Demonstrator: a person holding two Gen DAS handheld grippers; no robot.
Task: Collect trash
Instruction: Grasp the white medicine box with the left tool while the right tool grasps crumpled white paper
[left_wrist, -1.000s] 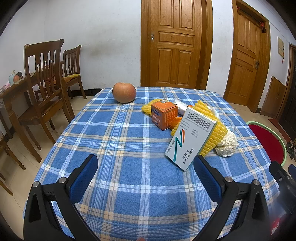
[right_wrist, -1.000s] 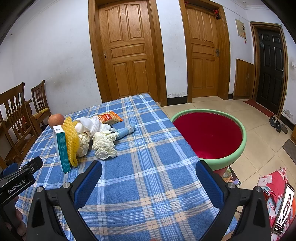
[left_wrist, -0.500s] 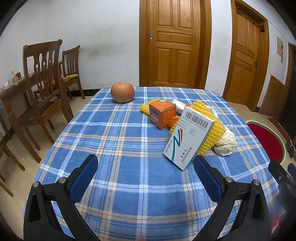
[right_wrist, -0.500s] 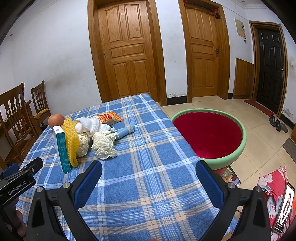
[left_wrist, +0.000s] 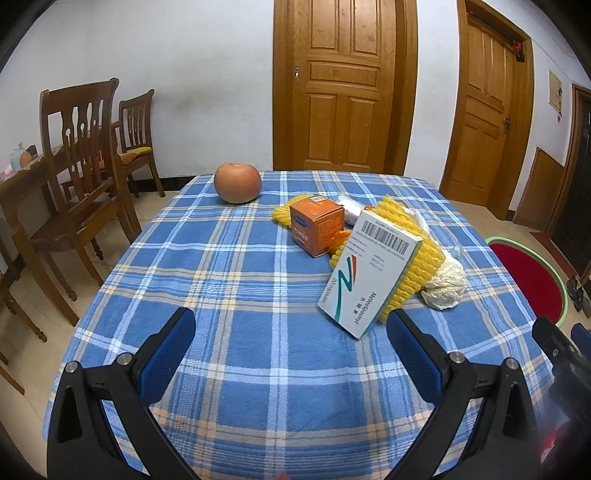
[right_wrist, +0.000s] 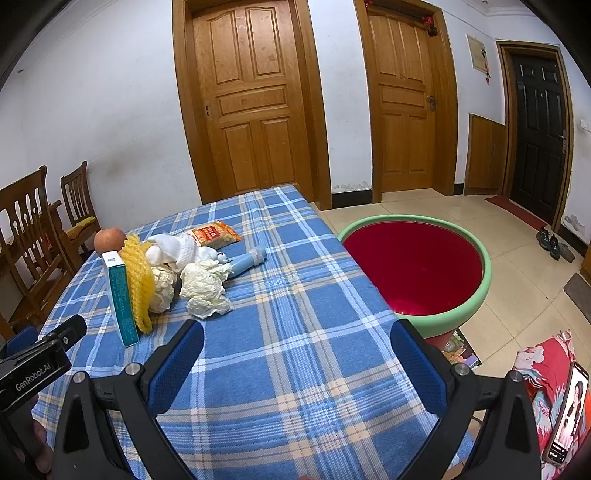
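Left wrist view: wooden chairs (left_wrist: 79, 177) run off the left edge; an apple (left_wrist: 238, 182) sits at upper centre of the blue plaid tablecloth (left_wrist: 221, 280). The left gripper (left_wrist: 291, 354), fingers spread wide and empty, hovers at the bottom. Right of centre, an orange box (left_wrist: 317, 229) and a white medicine box (left_wrist: 369, 284) lean on yellow foam netting (left_wrist: 417, 266), half hiding crumpled paper (left_wrist: 445, 286). Right wrist view: the same trash pile sits at centre left, a snack packet (right_wrist: 214, 236) and blue tube (right_wrist: 247, 260) behind it; the right gripper (right_wrist: 297, 363) gapes empty; a red basin (right_wrist: 417, 273) at right stands beside the table, its base hidden
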